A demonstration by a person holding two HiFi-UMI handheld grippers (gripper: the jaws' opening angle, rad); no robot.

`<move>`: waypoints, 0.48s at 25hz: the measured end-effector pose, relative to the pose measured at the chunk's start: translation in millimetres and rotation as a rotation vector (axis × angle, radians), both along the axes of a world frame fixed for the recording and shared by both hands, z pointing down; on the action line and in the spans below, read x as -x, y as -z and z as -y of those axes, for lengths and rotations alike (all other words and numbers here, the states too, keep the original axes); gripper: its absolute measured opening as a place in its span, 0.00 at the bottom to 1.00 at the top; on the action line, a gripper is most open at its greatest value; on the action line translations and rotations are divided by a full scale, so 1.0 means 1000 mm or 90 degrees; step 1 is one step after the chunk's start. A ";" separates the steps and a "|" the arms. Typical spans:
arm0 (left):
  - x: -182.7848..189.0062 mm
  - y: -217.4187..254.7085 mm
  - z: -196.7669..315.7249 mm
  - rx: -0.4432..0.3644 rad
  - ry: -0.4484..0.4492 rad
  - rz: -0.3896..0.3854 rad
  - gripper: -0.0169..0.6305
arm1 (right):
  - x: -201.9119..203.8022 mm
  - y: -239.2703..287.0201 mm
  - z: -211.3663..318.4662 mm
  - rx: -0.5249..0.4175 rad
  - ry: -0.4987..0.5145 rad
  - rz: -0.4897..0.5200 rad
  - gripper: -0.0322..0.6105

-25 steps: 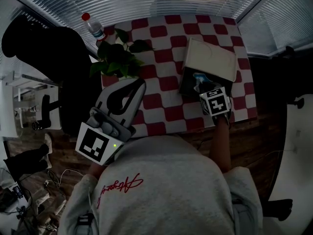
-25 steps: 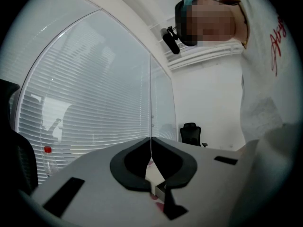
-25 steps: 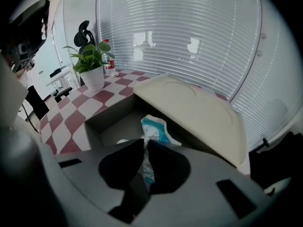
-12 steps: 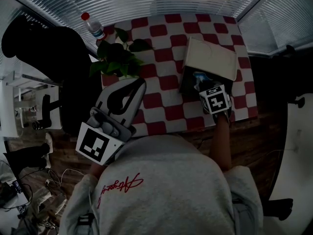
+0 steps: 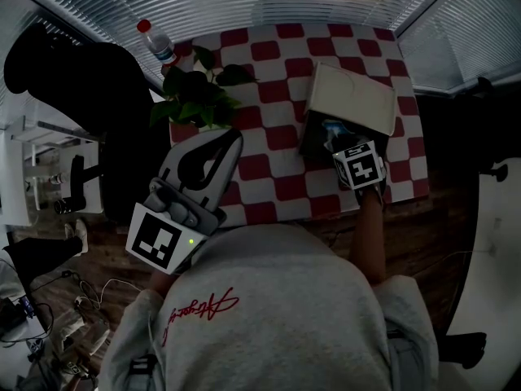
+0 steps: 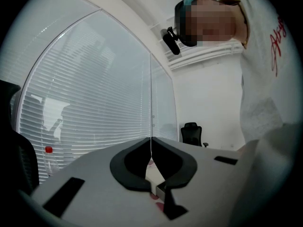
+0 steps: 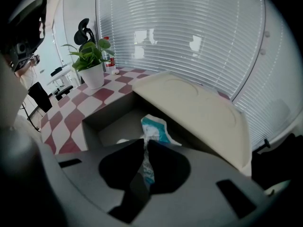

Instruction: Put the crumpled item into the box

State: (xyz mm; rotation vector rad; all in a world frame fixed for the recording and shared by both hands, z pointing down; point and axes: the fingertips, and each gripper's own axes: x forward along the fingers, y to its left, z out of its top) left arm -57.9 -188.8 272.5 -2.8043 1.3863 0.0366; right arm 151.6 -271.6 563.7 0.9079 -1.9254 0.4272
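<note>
A crumpled blue-and-white wrapper (image 7: 152, 129) is pinched between the jaws of my right gripper (image 7: 145, 145), which is shut on it. It hangs over the open dark box (image 7: 111, 122), whose pale lid (image 7: 199, 110) leans back to the right. In the head view the right gripper (image 5: 340, 143) sits at the box (image 5: 313, 133) on the checkered table, with the wrapper (image 5: 334, 129) showing just above it. My left gripper (image 5: 232, 141) is held off the table's near left side, jaws shut and empty. Its own view shows the shut left gripper (image 6: 151, 148) against window blinds.
A potted plant (image 5: 195, 96) stands at the table's back left, with a red-capped bottle (image 5: 156, 46) behind it. The red-and-white checkered cloth (image 5: 273, 169) covers the table. An office chair (image 5: 73, 186) is on the floor at left. Blinds run along the far side.
</note>
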 end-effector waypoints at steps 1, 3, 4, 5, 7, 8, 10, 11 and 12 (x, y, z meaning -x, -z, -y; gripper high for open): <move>0.000 0.000 0.000 0.000 0.000 0.000 0.05 | 0.000 0.000 0.000 0.000 0.000 0.001 0.12; 0.001 0.001 0.000 -0.001 0.001 -0.001 0.05 | 0.001 0.001 0.000 0.003 0.000 0.002 0.12; 0.000 0.001 -0.001 -0.001 0.001 -0.001 0.05 | 0.000 0.002 -0.001 0.004 0.000 0.003 0.12; 0.000 0.001 -0.001 -0.001 0.001 -0.001 0.05 | 0.000 0.002 -0.001 0.005 -0.001 0.005 0.12; -0.001 0.001 -0.002 -0.001 0.000 -0.001 0.05 | -0.001 0.001 -0.001 0.006 -0.004 0.010 0.12; -0.002 0.001 -0.002 -0.001 0.000 -0.001 0.05 | -0.001 0.001 -0.001 0.007 -0.005 0.013 0.12; -0.002 0.001 -0.002 -0.001 0.000 -0.001 0.05 | -0.001 0.000 0.000 0.008 -0.009 0.019 0.12; -0.001 0.001 -0.002 -0.001 0.000 0.000 0.05 | -0.002 0.000 0.000 0.009 -0.011 0.022 0.12; -0.001 0.001 -0.003 -0.001 0.000 0.000 0.05 | -0.002 -0.001 0.000 0.010 -0.013 0.024 0.12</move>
